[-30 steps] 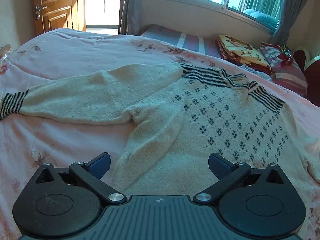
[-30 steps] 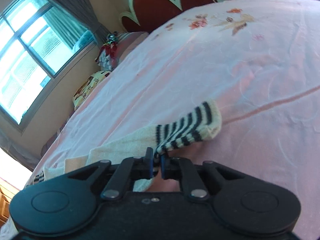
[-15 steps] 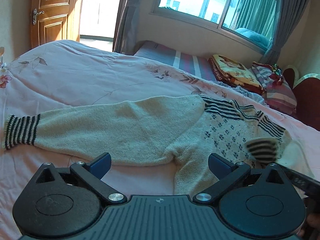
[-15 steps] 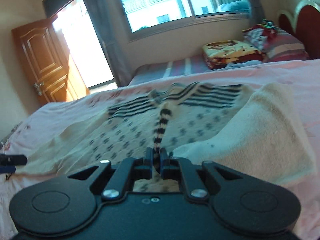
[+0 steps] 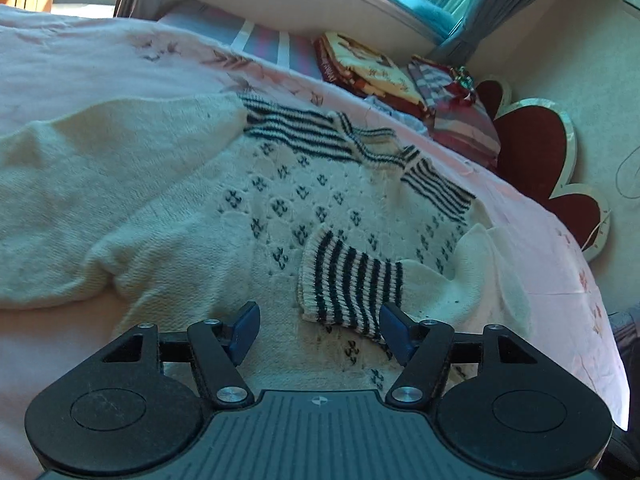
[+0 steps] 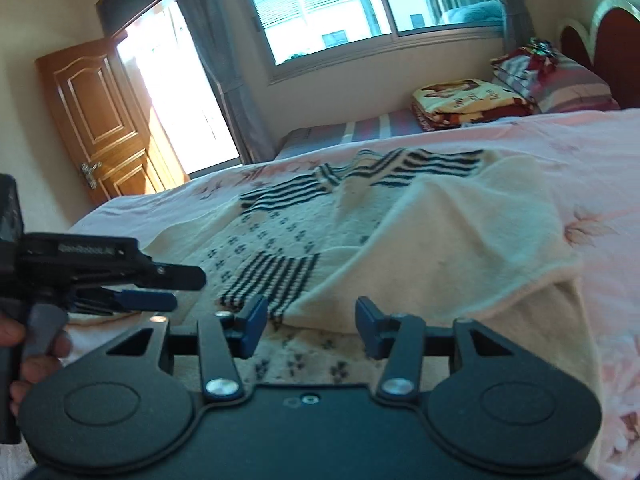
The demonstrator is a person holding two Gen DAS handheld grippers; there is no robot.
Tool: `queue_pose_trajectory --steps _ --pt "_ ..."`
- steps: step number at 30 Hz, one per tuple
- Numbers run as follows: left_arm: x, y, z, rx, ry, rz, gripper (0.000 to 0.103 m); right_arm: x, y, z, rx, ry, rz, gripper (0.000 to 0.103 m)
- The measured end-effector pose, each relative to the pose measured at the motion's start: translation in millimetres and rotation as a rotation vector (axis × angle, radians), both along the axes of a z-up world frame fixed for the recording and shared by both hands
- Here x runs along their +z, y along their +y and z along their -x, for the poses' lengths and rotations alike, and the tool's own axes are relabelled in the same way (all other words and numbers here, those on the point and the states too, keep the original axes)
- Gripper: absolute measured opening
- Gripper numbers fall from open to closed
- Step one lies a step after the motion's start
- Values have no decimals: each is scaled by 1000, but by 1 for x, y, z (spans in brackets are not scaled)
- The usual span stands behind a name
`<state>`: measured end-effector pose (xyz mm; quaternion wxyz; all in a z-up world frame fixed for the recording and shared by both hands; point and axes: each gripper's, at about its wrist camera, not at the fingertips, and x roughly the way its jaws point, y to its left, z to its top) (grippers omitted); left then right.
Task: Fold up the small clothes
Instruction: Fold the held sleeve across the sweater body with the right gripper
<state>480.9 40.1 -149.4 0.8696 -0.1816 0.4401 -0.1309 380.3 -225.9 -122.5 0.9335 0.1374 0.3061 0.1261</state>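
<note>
R sleeve [image 5: 440,280] folded onto sweater [image 5: 248,216], L sleeve [image 5: 100,168] upper left still out; both grippers [image 5: 320,330] [image 6: 310,326] wide open, empty.

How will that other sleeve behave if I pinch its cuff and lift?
Probably floppy: the sleeve lies limp and creased on the bed. Its thick knit looks grippy, unlikely to slip from the fingers. The already folded sleeve lies draped where it was laid, so this one likely will too.

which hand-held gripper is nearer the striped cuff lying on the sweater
Too close to call: the striped cuff lies just ahead of the open left hand-held gripper, and just ahead-left of the open right one.
</note>
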Motion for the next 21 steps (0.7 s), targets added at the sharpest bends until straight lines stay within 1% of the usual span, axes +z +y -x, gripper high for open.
queue_pose_trajectory --steps 3,4,5,6,7,8,10,11,12,13,15,18,20,21 --pt "-1 -21 -17 -23 -19 -48 66 0 -24 7 -54 9 -47 48" --pt "0 -28 -24 -47 -20 -52 43 -1 -32 8 -77 15 -74 48" --pt "1 -35 -29 -66 -15 -63 5 -3 -40 8 -97 22 -108 48" --pt "0 -40 -33 -86 -15 -72 6 -5 -49 8 -120 29 -145 48" --pt "2 -43 -33 -79 -41 -85 6 -8 -57 6 -146 37 -187 48" --pt "7 -41 -28 -59 -75 -107 6 -12 -64 4 -174 44 -224 48" --pt "20 -32 -15 -27 -154 -100 6 -18 -81 2 -232 54 -298 49" --pt "25 -27 -7 0 -183 -125 5 -22 -90 1 -264 58 -339 49" --pt "24 -23 -4 18 -186 -144 5 -25 -97 -1 -288 65 -373 51" --pt "20 -18 -3 31 -172 -141 6 -31 -105 -5 -308 75 -413 51" --pt "11 -9 -4 68 -142 -116 6 -41 -118 -14 -338 83 -477 51" --pt "6 1 0 122 -151 -88 6 -55 -135 -24 -385 92 -595 51" --pt "3 2 0 136 -149 -80 6 -64 -143 -32 -405 111 -655 48" --pt "0 0 0 135 -138 -84 6 -68 -145 -35 -411 116 -681 42"
